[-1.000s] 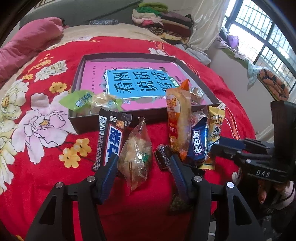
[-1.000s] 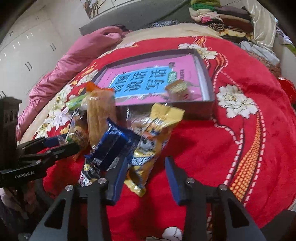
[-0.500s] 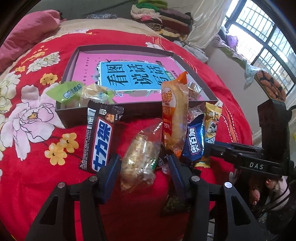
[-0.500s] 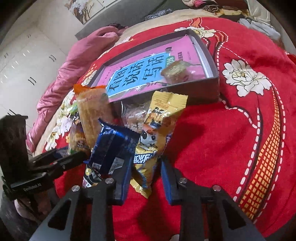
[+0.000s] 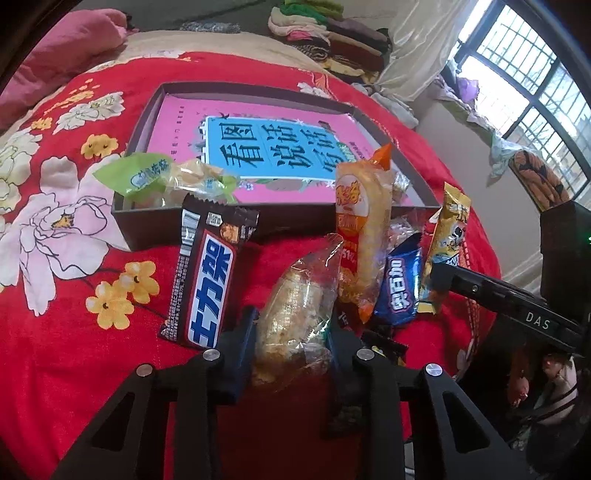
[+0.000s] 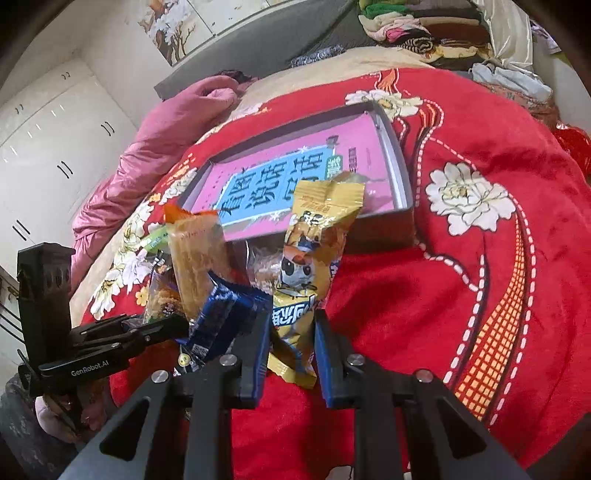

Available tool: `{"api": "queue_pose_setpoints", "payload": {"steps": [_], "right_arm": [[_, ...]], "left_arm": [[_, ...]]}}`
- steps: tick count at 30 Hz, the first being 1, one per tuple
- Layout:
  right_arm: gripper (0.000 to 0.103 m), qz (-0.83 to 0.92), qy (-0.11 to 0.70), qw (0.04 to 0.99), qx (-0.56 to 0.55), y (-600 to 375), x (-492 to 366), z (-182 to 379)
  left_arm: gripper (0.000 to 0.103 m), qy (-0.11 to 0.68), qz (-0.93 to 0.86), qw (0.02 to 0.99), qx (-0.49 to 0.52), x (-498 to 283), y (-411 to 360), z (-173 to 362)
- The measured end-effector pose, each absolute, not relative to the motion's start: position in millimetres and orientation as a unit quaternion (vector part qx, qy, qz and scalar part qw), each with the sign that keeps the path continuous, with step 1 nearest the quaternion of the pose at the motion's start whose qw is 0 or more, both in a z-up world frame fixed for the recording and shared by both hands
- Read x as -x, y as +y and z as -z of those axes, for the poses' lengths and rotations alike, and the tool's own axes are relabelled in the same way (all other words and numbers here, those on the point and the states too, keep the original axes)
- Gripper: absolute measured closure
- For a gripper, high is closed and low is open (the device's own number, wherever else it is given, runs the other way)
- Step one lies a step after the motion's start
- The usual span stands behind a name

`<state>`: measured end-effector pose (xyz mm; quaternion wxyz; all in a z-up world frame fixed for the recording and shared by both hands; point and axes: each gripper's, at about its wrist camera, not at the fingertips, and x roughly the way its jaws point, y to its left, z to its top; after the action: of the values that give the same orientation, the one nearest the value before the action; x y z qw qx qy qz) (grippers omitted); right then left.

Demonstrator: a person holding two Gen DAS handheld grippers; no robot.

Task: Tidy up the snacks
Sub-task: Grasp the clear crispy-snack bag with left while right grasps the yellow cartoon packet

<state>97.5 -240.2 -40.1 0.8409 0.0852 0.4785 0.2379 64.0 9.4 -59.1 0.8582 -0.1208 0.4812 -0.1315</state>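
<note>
Snacks lie on a red floral blanket in front of a dark shallow box (image 5: 192, 230) lined with a pink and blue sheet. My left gripper (image 5: 291, 332) is shut on a clear bag of pale crisps (image 5: 295, 314). Beside it are a dark chocolate bar (image 5: 207, 280), an orange packet (image 5: 364, 236), and a blue packet (image 5: 400, 288). A green-wrapped snack (image 5: 162, 177) rests on the box's near left corner. My right gripper (image 6: 291, 332) is shut on a yellow cartoon packet (image 6: 314, 254), which also shows in the left wrist view (image 5: 445, 251).
The box (image 6: 402, 177) sits mid-bed. A pink quilt (image 6: 155, 147) lies at the bed's far left. Folded clothes (image 5: 332, 33) are stacked at the back. A barred window (image 5: 532, 74) and a wall stand to the right. The bed's edge drops off by the right gripper's body (image 5: 517, 302).
Both grippers have closed in: the left onto the clear crisp bag, the right onto the yellow packet. The yellow packet now stands tilted up.
</note>
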Motion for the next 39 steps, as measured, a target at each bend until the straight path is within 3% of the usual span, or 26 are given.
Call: {"api": "queue_pose_setpoints", "payload": {"steps": [25, 39], "right_arm": [[0.079, -0.257, 0.402, 0.876, -0.072, -245, -104, 7], [0.079, -0.236, 0.373, 0.895, -0.071, -255, -120, -2]], "left_arm": [[0.071, 0.378, 0.088, 0.908, 0.157, -52, 50, 0], [0.071, 0.37, 0.077, 0.912, 0.162, -71, 52, -3]]}}
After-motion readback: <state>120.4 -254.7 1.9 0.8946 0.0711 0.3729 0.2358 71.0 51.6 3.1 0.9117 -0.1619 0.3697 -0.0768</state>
